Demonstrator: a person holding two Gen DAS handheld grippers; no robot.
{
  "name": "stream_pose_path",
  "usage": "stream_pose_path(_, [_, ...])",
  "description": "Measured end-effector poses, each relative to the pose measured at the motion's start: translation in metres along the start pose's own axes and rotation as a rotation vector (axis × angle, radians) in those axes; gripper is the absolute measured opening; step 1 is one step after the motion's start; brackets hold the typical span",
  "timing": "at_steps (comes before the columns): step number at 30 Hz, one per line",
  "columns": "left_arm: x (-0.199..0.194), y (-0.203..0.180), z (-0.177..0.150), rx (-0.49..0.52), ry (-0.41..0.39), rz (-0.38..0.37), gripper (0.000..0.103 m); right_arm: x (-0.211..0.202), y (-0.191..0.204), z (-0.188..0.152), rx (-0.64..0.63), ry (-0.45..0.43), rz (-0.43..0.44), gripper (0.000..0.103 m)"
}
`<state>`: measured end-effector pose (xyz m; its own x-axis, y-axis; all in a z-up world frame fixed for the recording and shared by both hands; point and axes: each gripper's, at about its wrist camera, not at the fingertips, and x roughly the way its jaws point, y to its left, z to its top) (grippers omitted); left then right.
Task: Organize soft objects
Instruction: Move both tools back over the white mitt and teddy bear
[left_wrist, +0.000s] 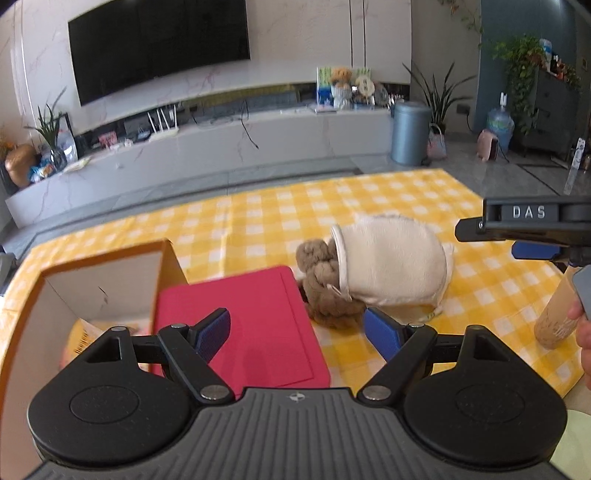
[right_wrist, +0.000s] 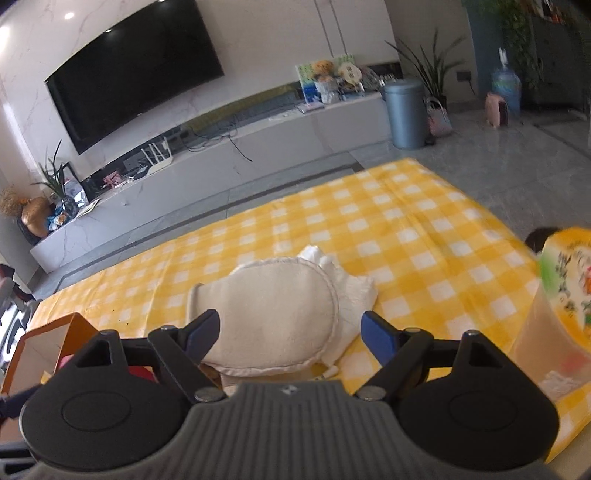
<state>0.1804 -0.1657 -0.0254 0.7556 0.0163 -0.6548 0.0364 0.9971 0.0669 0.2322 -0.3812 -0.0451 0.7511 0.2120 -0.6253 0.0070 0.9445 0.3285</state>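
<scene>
On right gripper (left_wrist: 532, 236) housing: raised lettering "DAS"; jaws apart.

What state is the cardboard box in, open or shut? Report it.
Open. The cardboard box shows its bare inner walls from above, with no lid or flap covering the top.

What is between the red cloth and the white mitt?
A brown knitted bundle lies between the red cloth and the white mitt, partly tucked into the mitt's opening. The left wrist view shows it.
</scene>
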Motion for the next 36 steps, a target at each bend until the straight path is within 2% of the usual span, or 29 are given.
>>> stream_pose_path(6, [0.009,-0.014,0.004,0.011,-0.007,-0.002,0.096,0.018,-0.014,-0.001,0.064,0.041,-0.03,0.082])
stream_pose_path(11, [0.012,-0.032,0.012,0.073,-0.076,0.059,0.096,0.023,-0.02,-0.002,0.105,0.043,-0.014,0.087])
stream_pose_path(13, [0.02,-0.039,0.016,0.082,-0.072,0.071,0.096,0.027,-0.024,-0.003,0.128,0.063,-0.005,0.087])
stream_pose_path(18, [0.044,-0.044,0.023,0.02,-0.031,-0.008,0.096,0.025,-0.032,-0.002,0.15,0.06,-0.034,0.087])
stream_pose_path(20, [0.052,-0.048,0.022,0.006,-0.026,-0.015,0.096,0.022,-0.037,-0.001,0.171,0.054,-0.034,0.087])
stream_pose_path(27, [0.075,-0.077,0.012,0.099,-0.016,-0.055,0.096,0.023,-0.049,-0.001,0.195,0.055,-0.052,0.088])
stream_pose_path(30, [0.082,-0.089,0.01,0.128,-0.042,-0.036,0.096,0.024,-0.055,-0.003,0.213,0.064,-0.064,0.088])
stream_pose_path(33, [0.09,-0.1,0.007,0.167,-0.087,0.019,0.096,0.023,-0.058,-0.004,0.218,0.068,-0.074,0.088])
stream_pose_path(36, [0.099,-0.107,0.004,0.212,-0.091,0.042,0.096,0.022,-0.057,-0.004,0.214,0.067,-0.075,0.088])
